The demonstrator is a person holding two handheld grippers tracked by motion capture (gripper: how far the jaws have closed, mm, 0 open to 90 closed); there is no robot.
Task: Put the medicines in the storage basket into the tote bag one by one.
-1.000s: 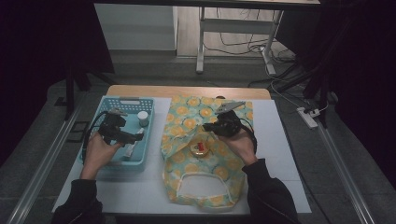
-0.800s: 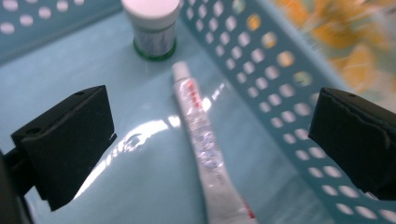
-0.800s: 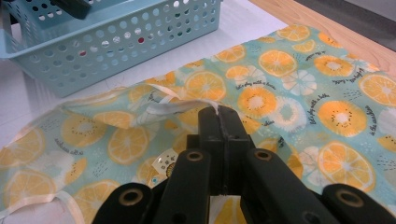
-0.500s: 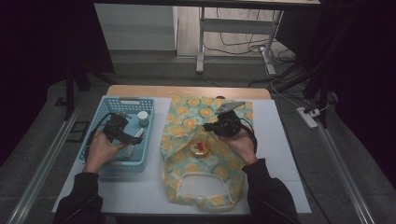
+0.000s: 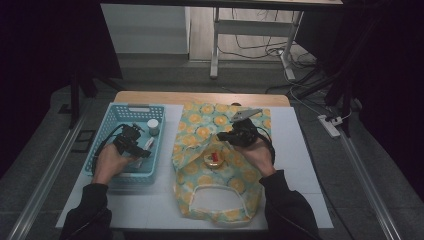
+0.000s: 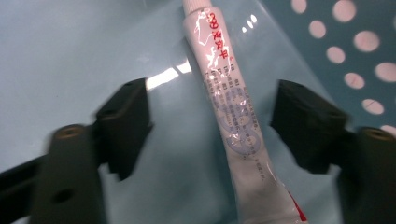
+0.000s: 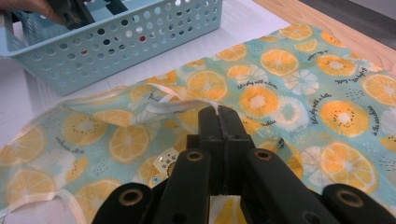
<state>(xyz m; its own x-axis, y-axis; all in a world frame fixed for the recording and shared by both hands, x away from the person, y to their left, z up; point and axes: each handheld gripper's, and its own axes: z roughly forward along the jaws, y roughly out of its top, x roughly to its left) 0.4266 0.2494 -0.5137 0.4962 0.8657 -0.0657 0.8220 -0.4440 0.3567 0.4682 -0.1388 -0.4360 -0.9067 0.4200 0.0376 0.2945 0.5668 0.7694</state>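
The white squeeze tube with red print (image 6: 229, 107) lies ungrasped in the pale-blue perforated plastic basket (image 5: 112, 117), between the left hand-held gripper's (image 6: 210, 112) wide jaws, while the right hand-held gripper (image 7: 219, 116) pinches the orange-print fabric bag's (image 5: 200, 135) rim.

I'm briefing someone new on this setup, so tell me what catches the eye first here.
The orange-print cloth bag spread at the table's middle stands out, its edge pinched in the shut right gripper. To its left, in the blue basket, the left gripper stands open around a white tube.
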